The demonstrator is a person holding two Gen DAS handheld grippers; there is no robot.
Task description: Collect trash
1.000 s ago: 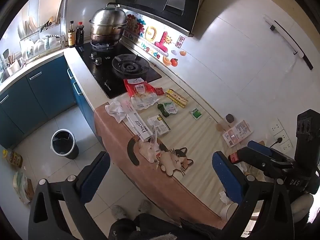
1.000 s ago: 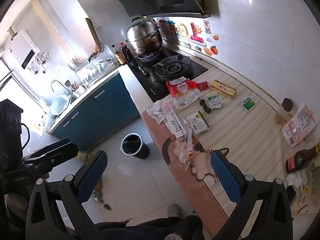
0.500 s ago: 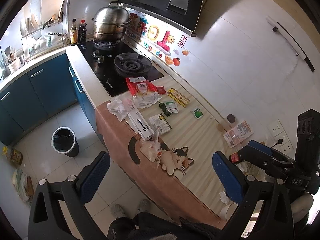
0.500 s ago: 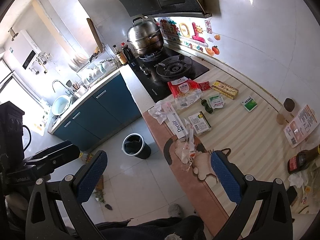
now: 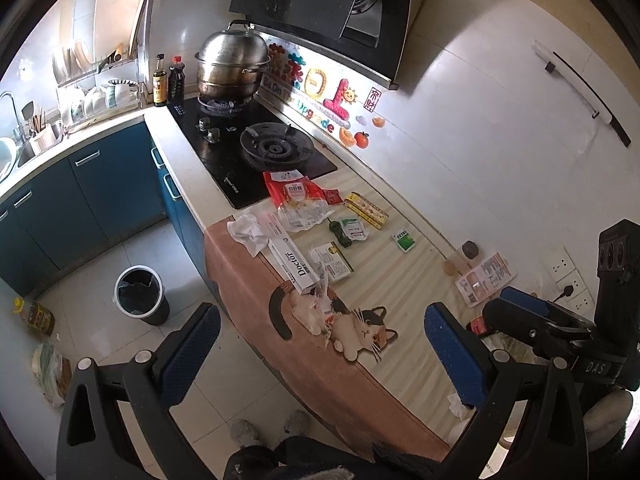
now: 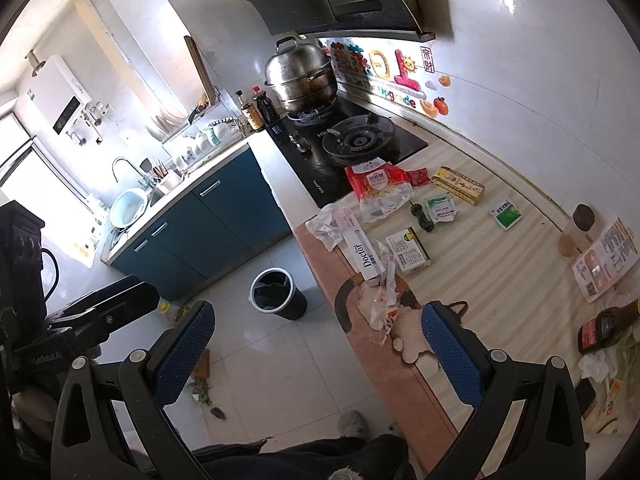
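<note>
Trash lies on the counter: a crumpled clear wrapper (image 5: 314, 308) on the cat mat, a white Doctor box (image 5: 294, 262), a crumpled tissue (image 5: 248, 232), a red snack bag (image 5: 298, 200) and small packets. The same wrapper (image 6: 380, 308), Doctor box (image 6: 362, 252) and red bag (image 6: 378, 186) show in the right wrist view. A black trash bin (image 5: 140, 294) stands on the floor left of the counter; it also shows in the right wrist view (image 6: 278, 294). My left gripper (image 5: 320, 352) is open and empty, above the counter's near edge. My right gripper (image 6: 316, 348) is open and empty, held high.
A gas stove (image 5: 256, 148) with a steel pot (image 5: 232, 66) is at the back. Blue cabinets (image 5: 92, 184) and a sink (image 6: 128, 206) run left. A sauce bottle (image 6: 608, 324) and a leaflet (image 5: 486, 278) lie at the counter's right. My other gripper (image 5: 560, 328) shows at right.
Both grippers have drifted slightly; the scene has shifted a little in each view. Nothing has been taken hold of.
</note>
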